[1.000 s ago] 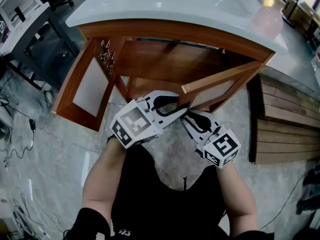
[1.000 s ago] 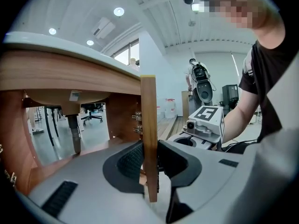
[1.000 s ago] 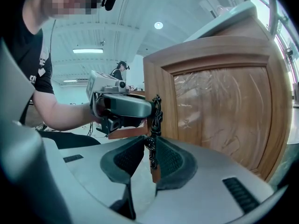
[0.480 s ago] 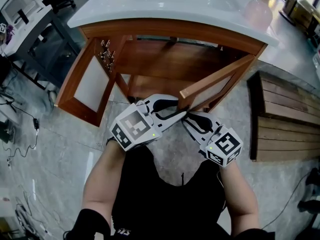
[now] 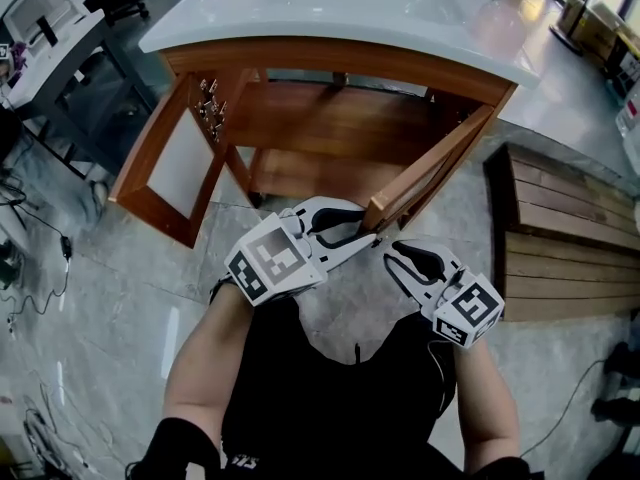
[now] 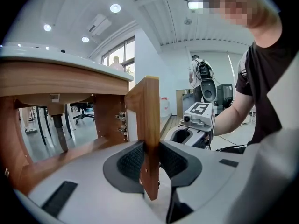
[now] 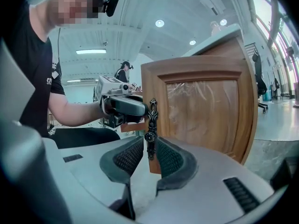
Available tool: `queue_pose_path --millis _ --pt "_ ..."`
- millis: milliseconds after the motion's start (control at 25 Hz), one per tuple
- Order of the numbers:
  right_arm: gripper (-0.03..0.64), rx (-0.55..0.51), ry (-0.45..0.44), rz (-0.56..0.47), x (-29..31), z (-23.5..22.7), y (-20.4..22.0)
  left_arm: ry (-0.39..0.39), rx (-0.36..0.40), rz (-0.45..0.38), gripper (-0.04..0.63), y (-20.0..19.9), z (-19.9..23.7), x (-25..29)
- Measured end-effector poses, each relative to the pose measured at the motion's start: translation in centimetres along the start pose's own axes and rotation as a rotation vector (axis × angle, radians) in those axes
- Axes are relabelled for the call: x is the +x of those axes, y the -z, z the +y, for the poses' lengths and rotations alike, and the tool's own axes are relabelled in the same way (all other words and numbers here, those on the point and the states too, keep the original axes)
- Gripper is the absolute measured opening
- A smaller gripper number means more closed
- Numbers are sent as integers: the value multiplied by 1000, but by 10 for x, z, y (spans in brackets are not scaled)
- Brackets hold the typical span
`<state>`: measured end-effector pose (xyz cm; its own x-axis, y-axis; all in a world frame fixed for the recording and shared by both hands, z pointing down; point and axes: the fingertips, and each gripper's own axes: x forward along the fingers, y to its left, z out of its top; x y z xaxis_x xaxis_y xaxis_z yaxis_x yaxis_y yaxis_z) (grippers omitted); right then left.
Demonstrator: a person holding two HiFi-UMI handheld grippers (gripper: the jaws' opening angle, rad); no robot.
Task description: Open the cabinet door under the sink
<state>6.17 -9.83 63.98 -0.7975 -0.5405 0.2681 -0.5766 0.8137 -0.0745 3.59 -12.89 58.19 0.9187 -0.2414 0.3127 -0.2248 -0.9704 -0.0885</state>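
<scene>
The wooden cabinet under the white sink top [image 5: 330,8] has two doors. Its left door [image 5: 170,168] stands wide open. The right door [image 5: 430,173] is swung most of the way out. My left gripper [image 5: 368,226] holds that door's free edge [image 6: 148,125], and its pads lie against both faces [image 6: 150,160]. Its jaws have just been opening slightly. My right gripper [image 5: 392,248] sits just off the door's corner. The door's dark ornate handle [image 7: 150,125] stands between its jaws [image 7: 148,155], with slim gaps at both pads. These jaws have just been opening.
A slatted wooden bench [image 5: 570,248] lies on the floor right of the cabinet, close to the swinging door. Cables [image 5: 30,268] trail over the floor at the left. A desk [image 5: 50,28] stands at the far left. Hinges [image 5: 212,108] show inside the cabinet.
The right door has swung further open, its free edge moving right and toward me. Both grippers went with it. The right gripper now sits a little farther from the door's edge.
</scene>
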Motion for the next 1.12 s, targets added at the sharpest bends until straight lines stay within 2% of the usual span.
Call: queue_pose_path --millis 320,440,560,840,1120 --pt "67 40 149 -65 -50 -28 -4 37 11 6 114 -4 -11 7" --pt "51 28 224 -77 -60 -37 -12 59 23 3 123 -8 -18 12" --pt "42 34 260 -77 -63 -38 -14 79 12 -8 126 -8 -24 15" --pt "41 68 262 -49 -69 -31 5 185 0 -28 137 -16 -45 31" --pt "41 124 392 -81 -108 -50 14 321 43 -35 118 -26 -77 55"
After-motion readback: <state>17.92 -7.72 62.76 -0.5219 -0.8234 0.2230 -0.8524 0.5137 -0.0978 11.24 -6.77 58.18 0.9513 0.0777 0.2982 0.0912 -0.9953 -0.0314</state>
